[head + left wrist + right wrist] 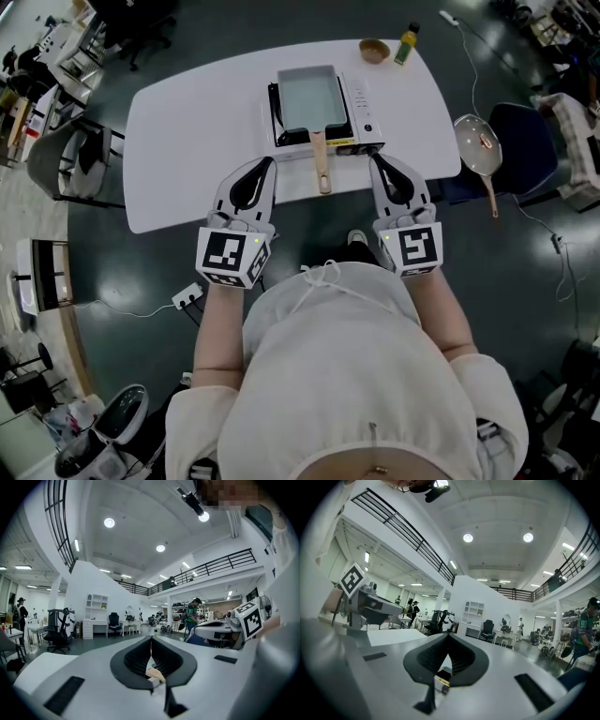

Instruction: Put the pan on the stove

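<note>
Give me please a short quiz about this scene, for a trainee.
1. True or false: the rectangular pan sits on the stove.
2. What stands beside the bowl on the table? A. a bottle B. a cup C. a kettle
3. Fill in: the fingers of the left gripper and the right gripper are ___ (open or shut).
Key: 1 true; 2 A; 3 shut.

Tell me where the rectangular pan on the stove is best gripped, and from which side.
Grip the wooden handle, coming from the near side of the table. It sticks straight out of the rectangular pan toward the person, past the front edge of the stove, slim and clear of everything around it.
</note>
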The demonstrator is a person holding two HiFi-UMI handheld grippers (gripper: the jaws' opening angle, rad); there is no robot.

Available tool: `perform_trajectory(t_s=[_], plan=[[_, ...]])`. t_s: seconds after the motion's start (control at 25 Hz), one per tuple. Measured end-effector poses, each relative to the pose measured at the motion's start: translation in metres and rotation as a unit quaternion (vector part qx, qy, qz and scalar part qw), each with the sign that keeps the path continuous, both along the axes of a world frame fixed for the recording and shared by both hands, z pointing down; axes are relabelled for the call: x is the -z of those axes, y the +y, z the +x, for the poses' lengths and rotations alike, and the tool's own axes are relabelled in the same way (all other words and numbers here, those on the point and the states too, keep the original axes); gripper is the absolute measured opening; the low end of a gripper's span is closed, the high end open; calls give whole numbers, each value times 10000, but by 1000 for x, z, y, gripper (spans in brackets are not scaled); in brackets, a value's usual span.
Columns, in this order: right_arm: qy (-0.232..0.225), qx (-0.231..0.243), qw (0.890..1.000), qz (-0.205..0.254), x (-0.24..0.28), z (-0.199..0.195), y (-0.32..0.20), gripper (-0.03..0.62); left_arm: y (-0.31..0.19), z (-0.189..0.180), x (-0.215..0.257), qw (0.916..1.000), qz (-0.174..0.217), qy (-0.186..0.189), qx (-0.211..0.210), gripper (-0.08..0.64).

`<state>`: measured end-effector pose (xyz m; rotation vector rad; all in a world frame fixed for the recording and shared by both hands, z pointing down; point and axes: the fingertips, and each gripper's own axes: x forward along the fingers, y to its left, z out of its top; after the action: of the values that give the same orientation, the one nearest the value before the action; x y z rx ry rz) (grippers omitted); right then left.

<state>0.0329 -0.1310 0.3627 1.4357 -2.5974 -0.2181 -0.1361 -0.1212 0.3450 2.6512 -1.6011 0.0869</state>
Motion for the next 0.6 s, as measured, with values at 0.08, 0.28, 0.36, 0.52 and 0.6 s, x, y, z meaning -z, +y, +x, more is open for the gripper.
perform_trajectory(t_s=[0.08,0.28,0.36,0.52,0.6], plan=[[-21,11,10000,55,1,-1,0,1,0,1,-2,10000,4,-13,-23,21],[-38,-43,9999,120,2,0,-2,-2,-2,2,0,10000,41,12,-69,21],[-55,-68,9999,108,2,-1,-4,-2,-4,0,2,10000,89,-14,-20,21],[-127,-71,9999,72,4,-2,-6,-2,-5,-5,11,9995,223,-134,155,21],[-172,-66,9998,70,5,-3,-7,-2,-7,-4,12,9997,168,-114,109,21]])
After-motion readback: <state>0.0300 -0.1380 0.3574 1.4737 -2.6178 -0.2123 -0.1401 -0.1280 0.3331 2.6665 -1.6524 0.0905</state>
